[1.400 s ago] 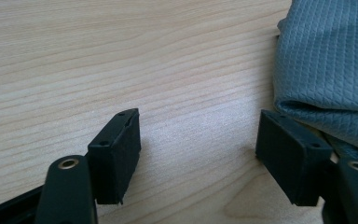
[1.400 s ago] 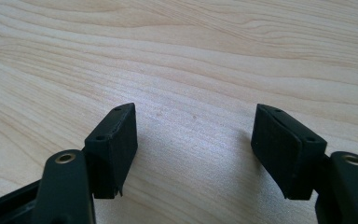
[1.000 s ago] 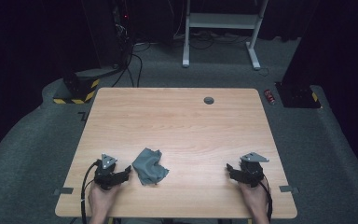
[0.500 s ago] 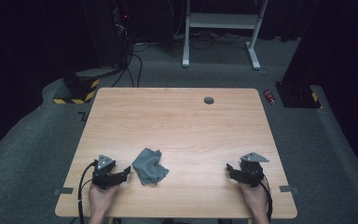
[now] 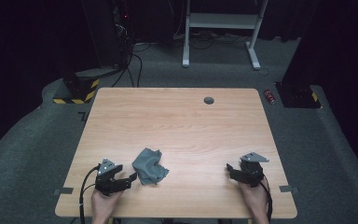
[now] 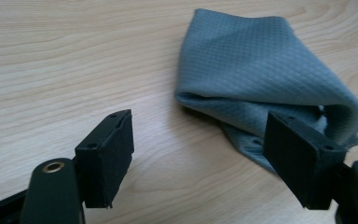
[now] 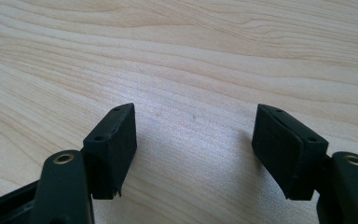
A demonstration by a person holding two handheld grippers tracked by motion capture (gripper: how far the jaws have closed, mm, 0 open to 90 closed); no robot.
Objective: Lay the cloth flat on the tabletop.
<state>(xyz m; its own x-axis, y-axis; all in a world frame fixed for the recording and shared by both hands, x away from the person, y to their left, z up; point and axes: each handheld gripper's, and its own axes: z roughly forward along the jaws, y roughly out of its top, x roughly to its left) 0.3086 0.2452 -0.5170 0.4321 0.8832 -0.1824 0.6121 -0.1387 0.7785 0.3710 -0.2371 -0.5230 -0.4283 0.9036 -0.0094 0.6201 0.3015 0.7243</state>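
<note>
Currently, the left claw (image 5: 129, 178) rests on the wooden worktop (image 5: 177, 126) near its near-left corner, held by the person's left hand (image 5: 103, 203). Its jaws stand wide apart and grip nothing. A crumpled grey cloth (image 5: 149, 166) lies on the worktop just to the right of this claw, near the near edge and left of centre.

From the left gripper view, the cloth (image 6: 265, 79) shows a fine diamond-weave texture and lies folded over itself, with a rounded fold facing the claw (image 6: 200, 154). The right-hand jaw in that view overlaps the cloth's near corner; whether it touches the fabric cannot be determined. The left-hand jaw stands over bare wood, well clear of the cloth.

The right claw (image 5: 229, 169) rests on the worktop near its near-right corner, held by the person's right hand (image 5: 254, 198). It is well apart from the cloth. From the right gripper view, this claw (image 7: 193, 144) is also spread wide, with bare wood grain between the jaws and nothing held.

A grey three-cornered plate sits on top of each claw body in the high view, and a black cable (image 5: 85, 186) trails from the left claw toward the near edge.

A small round dark grommet (image 5: 209, 100) is set into the worktop near its far edge, right of centre. A red can (image 5: 271, 96) lies on the grey carpet (image 5: 317, 154) beyond the far-right corner of the worktop.
</note>
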